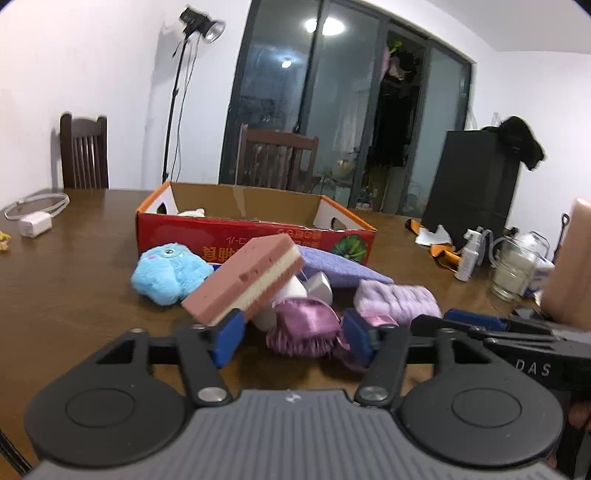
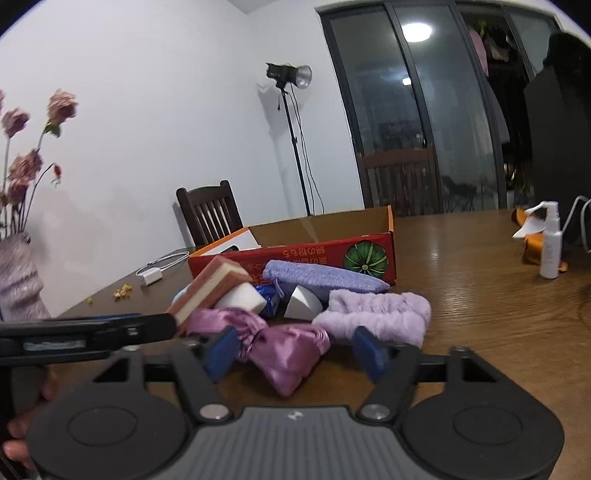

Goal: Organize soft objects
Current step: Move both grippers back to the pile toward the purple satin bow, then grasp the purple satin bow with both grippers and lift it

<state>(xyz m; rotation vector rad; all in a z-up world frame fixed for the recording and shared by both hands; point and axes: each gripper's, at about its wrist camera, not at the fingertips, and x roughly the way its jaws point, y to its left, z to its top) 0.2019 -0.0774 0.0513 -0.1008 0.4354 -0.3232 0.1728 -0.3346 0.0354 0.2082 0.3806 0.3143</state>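
Across the wooden table (image 2: 461,288) our pile (image 2: 295,295) lay mostly unsorted beside the box (image 2: 295,254) — both grippers (image 1: 291,339) (image 2: 295,350) stood half-open around the satin pouch (image 2: 284,354), not yet pinching.

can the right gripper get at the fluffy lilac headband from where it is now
Probably yes. The fluffy lilac headband lies just beyond the right gripper, nothing covering its near side. The pink satin pouch sits between the open jaws, so it might get caught first.

Dim, softly blurred fisheye views; ceiling lamp (image 2: 416,31) glares in dark glass.
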